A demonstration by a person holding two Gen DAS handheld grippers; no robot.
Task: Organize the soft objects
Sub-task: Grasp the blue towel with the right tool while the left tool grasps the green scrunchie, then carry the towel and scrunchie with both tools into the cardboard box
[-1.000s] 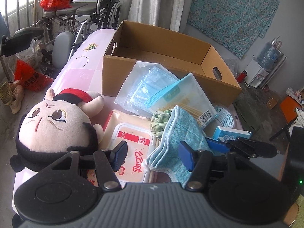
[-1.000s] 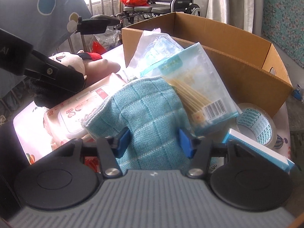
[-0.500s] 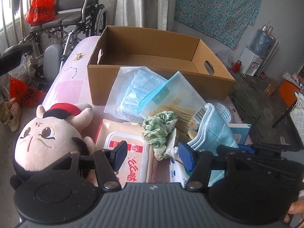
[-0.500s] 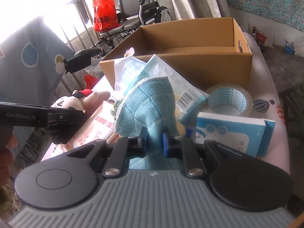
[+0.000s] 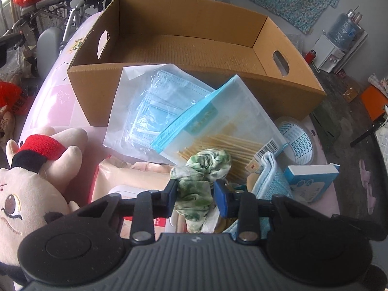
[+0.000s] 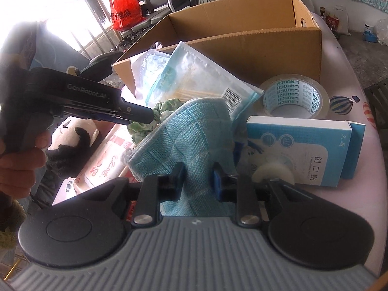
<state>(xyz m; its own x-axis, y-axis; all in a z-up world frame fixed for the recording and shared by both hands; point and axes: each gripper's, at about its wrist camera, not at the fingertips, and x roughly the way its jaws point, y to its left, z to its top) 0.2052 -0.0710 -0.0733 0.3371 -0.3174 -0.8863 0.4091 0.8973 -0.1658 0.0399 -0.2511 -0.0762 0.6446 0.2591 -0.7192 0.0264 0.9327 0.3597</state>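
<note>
My left gripper point(image 5: 195, 198) is shut on a green and white scrunchie point(image 5: 201, 169) that lies on the pile in front of the cardboard box point(image 5: 194, 82). My right gripper point(image 6: 197, 181) is shut on a light blue cloth point(image 6: 191, 135) and holds it up over the table. The scrunchie also shows in the right wrist view point(image 6: 167, 109), pinched by the left gripper's fingers point(image 6: 135, 115). A plush doll point(image 5: 29, 177) lies at the left. The box is open and empty inside.
A bag of face masks point(image 5: 157, 111) and a bag of wooden sticks point(image 5: 225, 133) lean on the box front. A wet-wipes pack point(image 6: 104, 160), a tape roll point(image 6: 295, 97) and a blue-white carton point(image 6: 298, 150) lie on the pink table. A wheelchair point(image 5: 60, 12) stands behind.
My left gripper moved forward and closed on the scrunchie. My right gripper, shut on the blue cloth since half a second ago, has pulled it back to the right, uncovering the scrunchie.
</note>
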